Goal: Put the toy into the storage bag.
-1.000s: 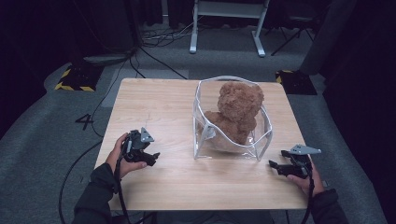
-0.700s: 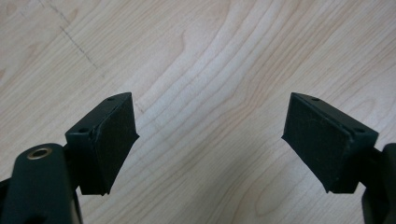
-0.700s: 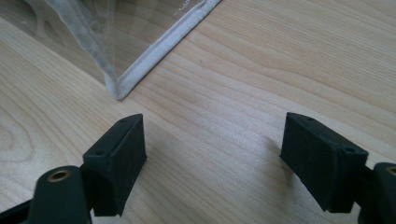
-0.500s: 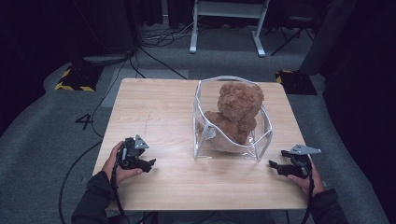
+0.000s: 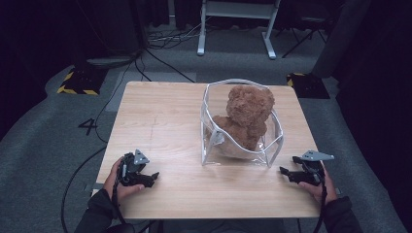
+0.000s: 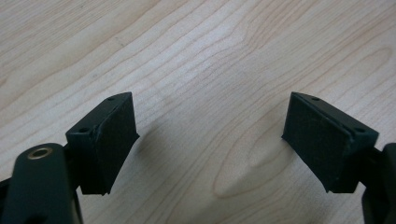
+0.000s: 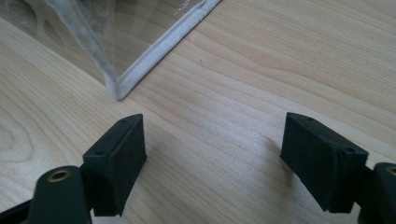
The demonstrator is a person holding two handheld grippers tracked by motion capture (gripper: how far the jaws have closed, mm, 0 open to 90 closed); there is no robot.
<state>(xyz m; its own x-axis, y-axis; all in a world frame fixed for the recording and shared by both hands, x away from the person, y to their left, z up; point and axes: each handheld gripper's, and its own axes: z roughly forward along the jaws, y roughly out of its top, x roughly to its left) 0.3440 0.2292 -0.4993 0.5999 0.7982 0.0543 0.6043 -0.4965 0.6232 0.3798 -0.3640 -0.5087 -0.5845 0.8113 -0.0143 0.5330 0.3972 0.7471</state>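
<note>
A pale wooden tabletop is seen from above, with dark grey floor around it. On its right half stands a clear plastic bag with white-edged seams, its mouth open upward. Inside it a brown plush teddy bear is seated upright, its head rising above the bag's rim.

Two hand-held grippers are rested near the front edge of the tabletop. The left gripper is held at the front left, well apart from the bag, with its jaws pointed toward the right. In the left gripper view its jaws are spread wide over bare wood, and nothing is held between them.

The right gripper is held at the front right, just beside the bag's near right corner, with its jaws pointed left toward it. In the right gripper view its jaws are likewise spread wide and empty, and the bag's white seamed bottom corner is seen ahead and to the left of the jaws, close but not touched.

The bag lies forward and inward of both grippers, its base running across the tabletop from left to right. The right gripper is judged much the nearer, so the bag's right corner would likely be reached first.
</note>
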